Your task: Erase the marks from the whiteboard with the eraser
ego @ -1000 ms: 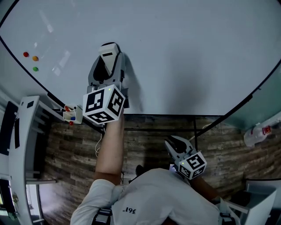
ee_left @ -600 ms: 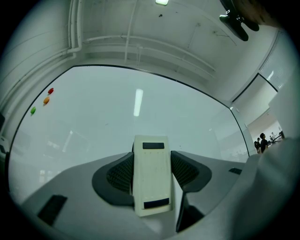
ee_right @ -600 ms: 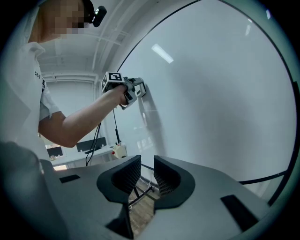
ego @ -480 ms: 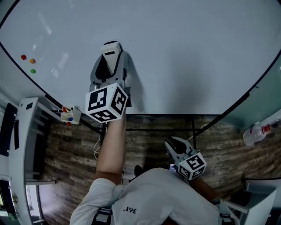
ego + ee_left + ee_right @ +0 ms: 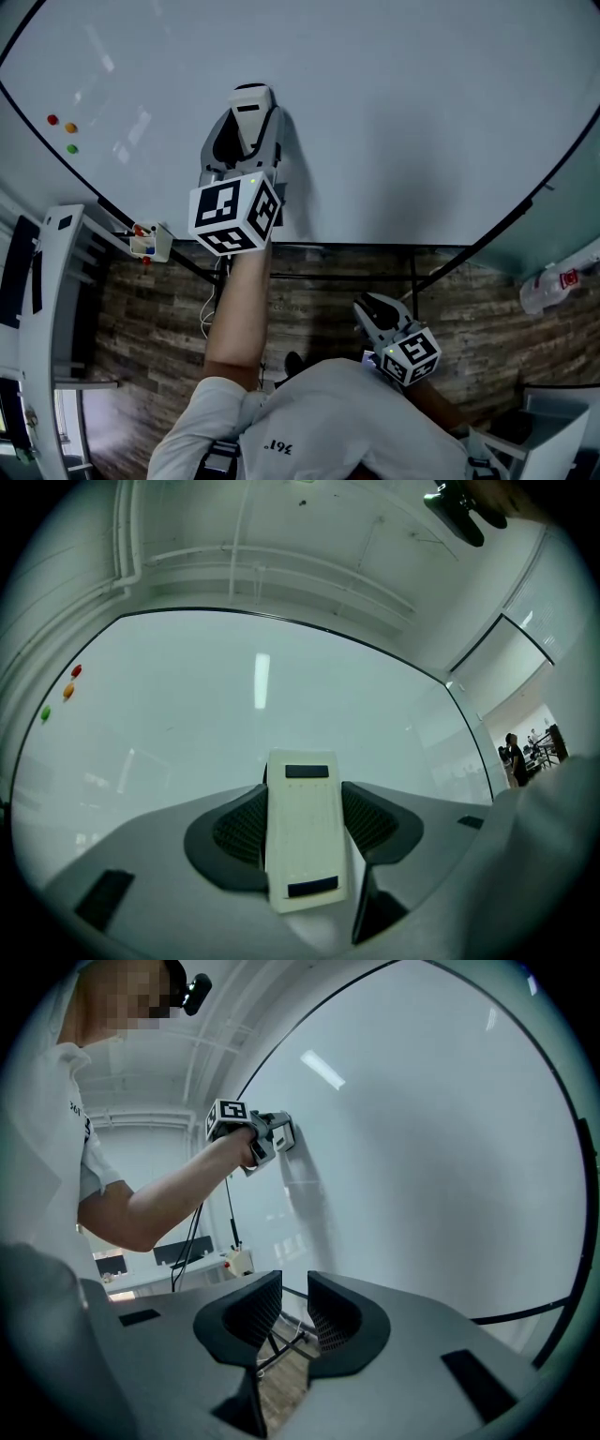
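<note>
Up against the whiteboard (image 5: 394, 112): left hand-held gripper (image 5: 249, 117), jaws clamped on the pale eraser (image 5: 251, 95), outstretched arm (image 5: 234, 309) behind it. Best seen from the left gripper view: eraser (image 5: 300, 841) upright between the two ribbed pads (image 5: 239, 827), gripped on both long sides, a dark strip near each end of its back. Visible there and not from the head: ceiling pipes (image 5: 281, 560) above the board, and a lamp's bright streak mirrored on the whiteboard (image 5: 234, 761). Far off toward the board's left edge, three small magnets: red (image 5: 52, 119), orange (image 5: 69, 127), green (image 5: 72, 148), well apart from the eraser.

Low down, close to the person's torso and well apart from the board: right hand-held gripper (image 5: 370, 305), marker cube (image 5: 412, 354) toward the body. From its own view, jaws drawn to a narrow gap, nothing held, only wooden floor (image 5: 281, 1382) showing through.

Given by the right gripper view alone: a side look at the left hand-held gripper (image 5: 274, 1134) with the eraser's end against the whiteboard (image 5: 450, 1147), shadow just beneath. Given by the head view alone: a spray bottle (image 5: 553, 286) beyond the board's right edge. Small box of markers (image 5: 148, 242) by the board's lower left corner.
</note>
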Motion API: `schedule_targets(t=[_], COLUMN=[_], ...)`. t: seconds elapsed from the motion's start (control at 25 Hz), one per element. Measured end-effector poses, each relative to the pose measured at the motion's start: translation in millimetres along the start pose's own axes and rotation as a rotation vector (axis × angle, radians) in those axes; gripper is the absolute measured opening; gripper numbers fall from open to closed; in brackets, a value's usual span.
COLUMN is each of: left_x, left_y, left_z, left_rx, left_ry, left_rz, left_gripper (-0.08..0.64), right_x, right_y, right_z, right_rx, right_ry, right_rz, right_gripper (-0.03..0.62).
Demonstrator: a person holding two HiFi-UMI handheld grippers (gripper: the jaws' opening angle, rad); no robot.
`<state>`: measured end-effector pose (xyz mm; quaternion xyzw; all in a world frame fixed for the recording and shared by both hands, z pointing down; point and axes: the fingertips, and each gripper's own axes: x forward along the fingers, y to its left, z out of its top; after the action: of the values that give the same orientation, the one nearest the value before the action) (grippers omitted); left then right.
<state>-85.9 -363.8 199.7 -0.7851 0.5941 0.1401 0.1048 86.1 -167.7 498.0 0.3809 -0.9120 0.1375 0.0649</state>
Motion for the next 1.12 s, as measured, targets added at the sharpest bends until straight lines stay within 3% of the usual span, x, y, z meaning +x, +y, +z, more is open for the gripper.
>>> schedule_targets(t=[0.64,1.12], left_x=[8,5], left_y=[-28,-87], left_z=[-1,-38], left_rx=[0.147,0.233], left_ry=[0.042,0.070], left_rz=[-0.046,-0.155], left_gripper=[0.255,0.255], right_x=[3,-8], right_y=[2,-12], right_z=[1,-3], right_rx=[0.010,0.016], right_ry=[-0.005,-0.001], right_rz=[0.017,-0.017], right_gripper=[0.098,0.098])
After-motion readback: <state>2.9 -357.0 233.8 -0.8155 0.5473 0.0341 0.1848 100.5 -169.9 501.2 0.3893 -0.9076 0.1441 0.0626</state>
